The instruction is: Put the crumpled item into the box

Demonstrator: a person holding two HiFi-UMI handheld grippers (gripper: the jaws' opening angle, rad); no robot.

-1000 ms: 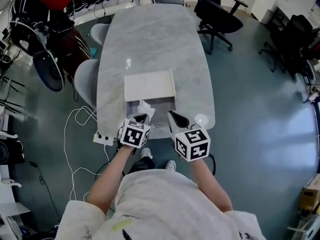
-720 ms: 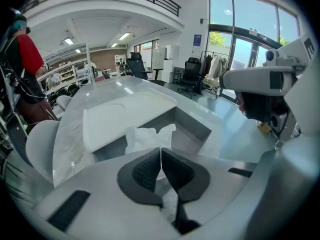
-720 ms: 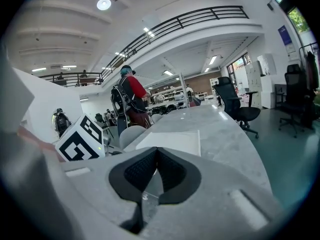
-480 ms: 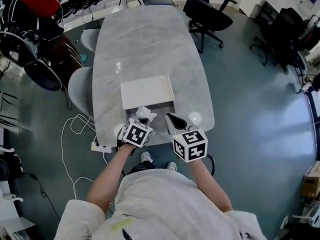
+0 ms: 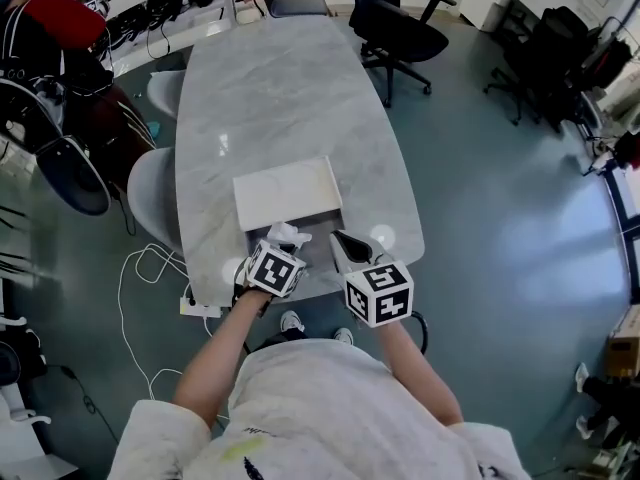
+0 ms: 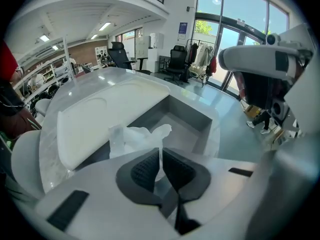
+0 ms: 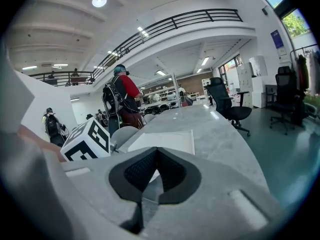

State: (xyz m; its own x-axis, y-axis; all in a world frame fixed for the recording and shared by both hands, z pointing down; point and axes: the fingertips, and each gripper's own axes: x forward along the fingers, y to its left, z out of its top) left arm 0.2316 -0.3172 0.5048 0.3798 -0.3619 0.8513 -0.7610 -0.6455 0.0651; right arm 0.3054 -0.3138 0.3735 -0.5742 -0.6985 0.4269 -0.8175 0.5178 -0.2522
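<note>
The left tool (image 6: 161, 158) is pressed shut on a thin fold of the crumpled item (image 6: 134, 136). This pale, filmy wad stands up past the pads at the near left part of the box (image 6: 204, 130). Whether it hangs over the well or just at the rim is hard to tell. Pinching only a tail probably leaves the bulk free to drop once the jaws part.

The box sits at the near edge of the bench (image 5: 290, 98). Its grey well is open, and its white lid (image 5: 288, 190) is laid back toward the far edge, so the near side gives an unbarred way in. The right tool (image 7: 156, 155) is closed on nothing, beside the box's near right corner, likely parked clear.
</note>
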